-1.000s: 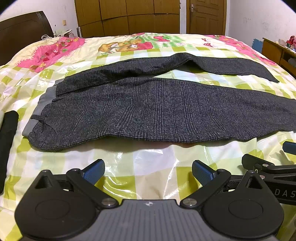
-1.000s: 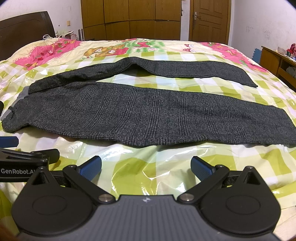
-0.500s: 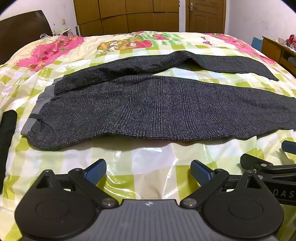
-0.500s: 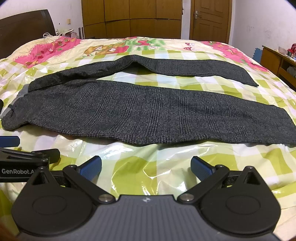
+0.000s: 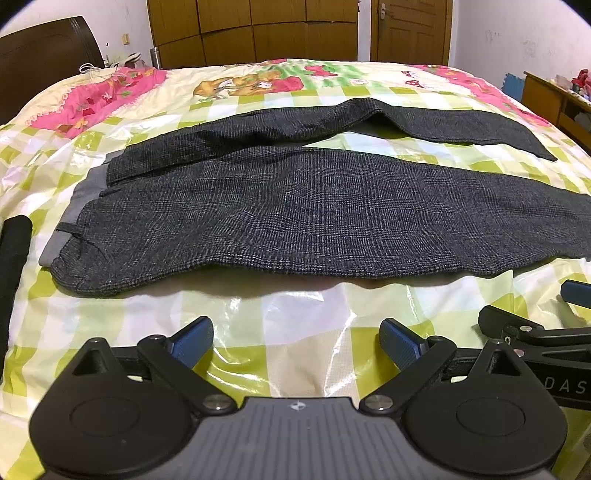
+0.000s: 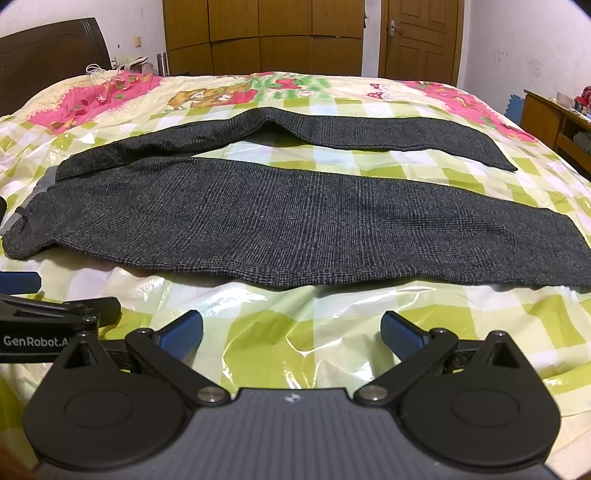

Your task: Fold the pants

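Observation:
Dark grey checked pants (image 5: 314, 218) lie spread flat on the bed, waistband at the left, both legs running to the right and apart in a V. They also show in the right wrist view (image 6: 295, 229). My left gripper (image 5: 297, 341) is open and empty, just short of the near leg's front edge. My right gripper (image 6: 291, 332) is open and empty, also just short of that edge, further right. The right gripper's tip shows in the left wrist view (image 5: 535, 325); the left gripper's tip shows in the right wrist view (image 6: 55, 306).
The bed (image 5: 295, 314) has a glossy green-checked cover with pink patches. A black cloth (image 5: 13, 258) lies at the left edge. A dark headboard (image 5: 44, 55) stands far left, wooden wardrobes (image 5: 258, 33) at the back, a wooden cabinet (image 5: 554, 99) at the right.
Both grippers have edged slightly forward toward the near leg. The pants have not moved and both grippers stay open.

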